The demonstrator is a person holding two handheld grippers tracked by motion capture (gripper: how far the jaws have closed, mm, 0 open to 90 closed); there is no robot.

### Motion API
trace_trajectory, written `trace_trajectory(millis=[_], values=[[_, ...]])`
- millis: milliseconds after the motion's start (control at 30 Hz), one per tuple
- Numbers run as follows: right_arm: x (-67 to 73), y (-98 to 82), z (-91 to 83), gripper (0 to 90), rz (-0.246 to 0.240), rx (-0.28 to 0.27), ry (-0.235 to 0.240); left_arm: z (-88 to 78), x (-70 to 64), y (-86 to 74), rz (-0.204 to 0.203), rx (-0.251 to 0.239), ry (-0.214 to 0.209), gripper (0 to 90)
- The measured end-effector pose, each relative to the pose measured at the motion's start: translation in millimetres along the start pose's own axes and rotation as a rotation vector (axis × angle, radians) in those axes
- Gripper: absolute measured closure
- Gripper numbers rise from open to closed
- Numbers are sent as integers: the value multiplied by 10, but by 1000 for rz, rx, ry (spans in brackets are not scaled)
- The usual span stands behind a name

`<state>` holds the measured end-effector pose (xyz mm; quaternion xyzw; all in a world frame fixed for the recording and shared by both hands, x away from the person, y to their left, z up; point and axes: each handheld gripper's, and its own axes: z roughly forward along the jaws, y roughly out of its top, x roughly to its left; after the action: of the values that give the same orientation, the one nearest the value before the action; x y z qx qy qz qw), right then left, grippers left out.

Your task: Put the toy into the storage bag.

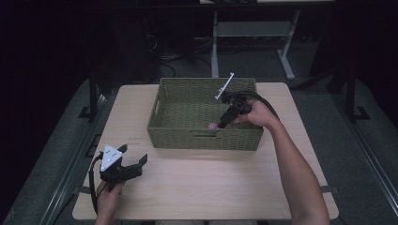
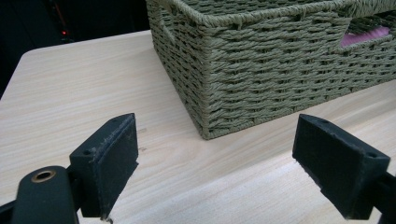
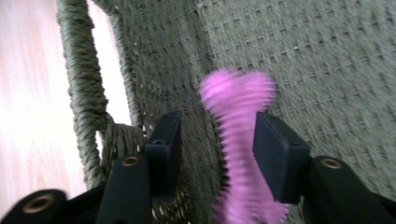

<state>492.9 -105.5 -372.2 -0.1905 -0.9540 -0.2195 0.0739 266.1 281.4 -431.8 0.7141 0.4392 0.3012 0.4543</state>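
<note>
Right gripper [image 3: 217,140] inside basket [image 1: 159,101] near its front wall — jaws parted around pink toy [image 3: 240,121]; left gripper [image 2: 215,168] wide open, holding nothing.

A pink ridged bone-shaped toy [image 3: 243,140] sits inside the green woven basket [image 1: 164,124].

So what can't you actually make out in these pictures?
- Pink ridged object, right gripper view: motion blur hides what it is and whether the right gripper grips it.
- Same object, high view: tiny, mostly behind the gripper.
- Basket, left gripper view: its inside is hidden by its wall.
- Left gripper: open above bare table.
</note>
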Motion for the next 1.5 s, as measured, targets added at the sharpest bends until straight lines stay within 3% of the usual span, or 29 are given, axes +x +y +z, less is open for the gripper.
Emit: trace_trajectory(millis=[433, 833, 1500], values=[[74, -28, -138, 435, 19, -24, -19, -14, -1, -1, 3, -3, -1, 138], [169, -108, -290, 429, 14, -69, -33, -1, -14, 2, 4, -1, -3, 138], [446, -247, -556, 390, -17, -142, -48, 19, -44, 8, 10, 2, -6, 138]])
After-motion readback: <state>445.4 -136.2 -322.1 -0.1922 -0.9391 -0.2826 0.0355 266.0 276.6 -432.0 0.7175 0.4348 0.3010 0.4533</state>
